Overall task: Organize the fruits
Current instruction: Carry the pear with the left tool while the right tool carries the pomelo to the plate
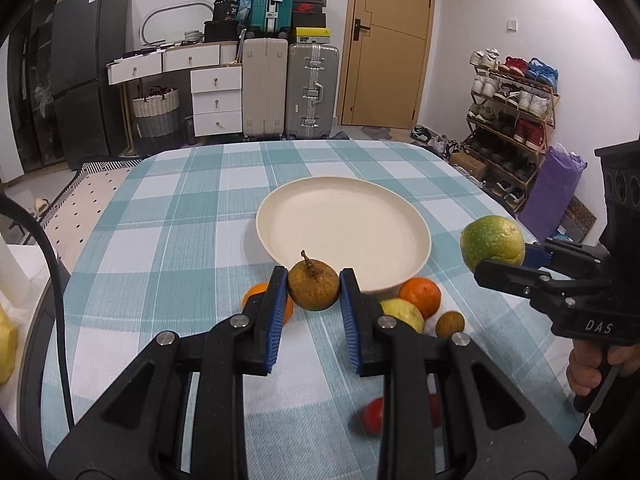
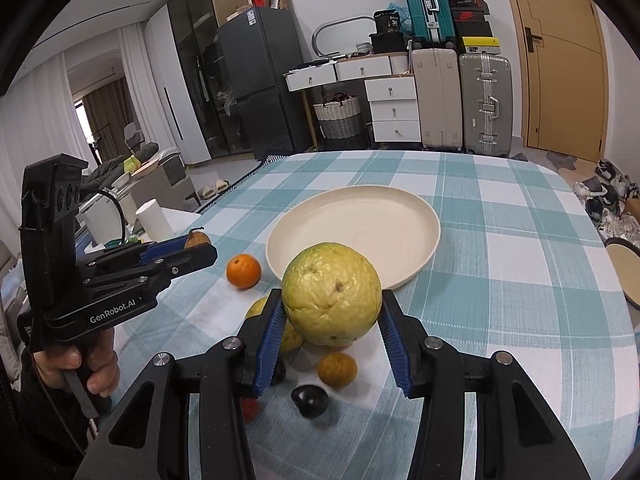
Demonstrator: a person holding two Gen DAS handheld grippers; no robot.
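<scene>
My left gripper (image 1: 314, 288) is shut on a brown stemmed fruit (image 1: 314, 286) and holds it above the table, just short of the cream plate (image 1: 344, 208). My right gripper (image 2: 332, 312) is shut on a large yellow-green fruit (image 2: 332, 294), also lifted near the plate (image 2: 396, 204). In the left wrist view the right gripper (image 1: 508, 258) shows at the right with that fruit (image 1: 492, 242). In the right wrist view the left gripper (image 2: 192, 246) shows at the left. On the cloth lie an orange (image 2: 243, 271), a yellow fruit (image 1: 402, 314), a second orange (image 1: 421, 296), a small brown fruit (image 2: 337, 369), a dark fruit (image 2: 310, 400) and a red fruit (image 1: 372, 420).
The table has a teal checked cloth (image 1: 168, 216). A bowl rim (image 2: 626, 268) sits at the table's right edge. A white cylinder (image 2: 154, 218) stands off the table's left side. Suitcases, drawers and a shoe rack (image 1: 512, 120) stand beyond the table.
</scene>
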